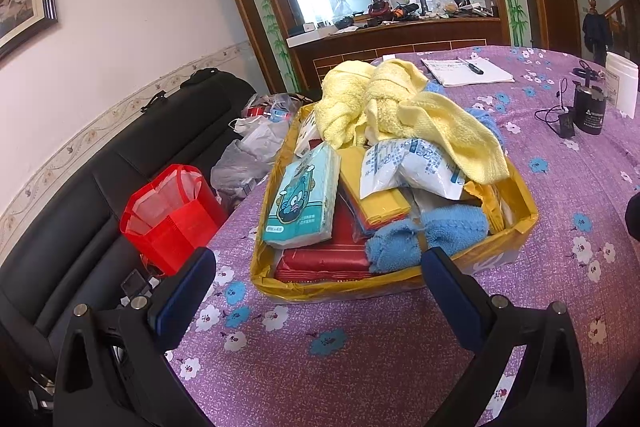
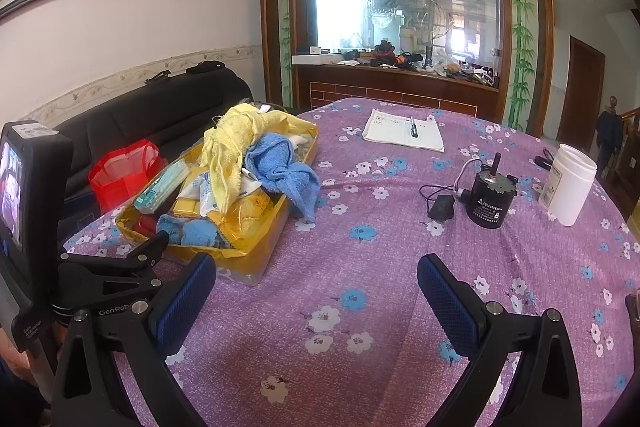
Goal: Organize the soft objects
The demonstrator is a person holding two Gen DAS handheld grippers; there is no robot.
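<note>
Ahead of left gripper [image 1: 318,269], jaws wide and empty: yellow tray [image 1: 516,241] heaped with yellow towel [image 1: 404,107], blue cloth [image 1: 432,233], tissue pack [image 1: 302,193] | right gripper [image 2: 316,277] wide, empty, tray at its left | terry fabrics, crinkly plastic | purple floral tablecloth [image 2: 360,307], black sofa [image 1: 100,187]

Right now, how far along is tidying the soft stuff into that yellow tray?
Looks done: the yellow towel, tissue pack and small blue cloth sit piled in the yellow tray. In hand: nothing; left tongs and right tongs are open, empty. Left: the blue towel spills over the tray's side onto the tablecloth, and the heap is unfolded.
</note>
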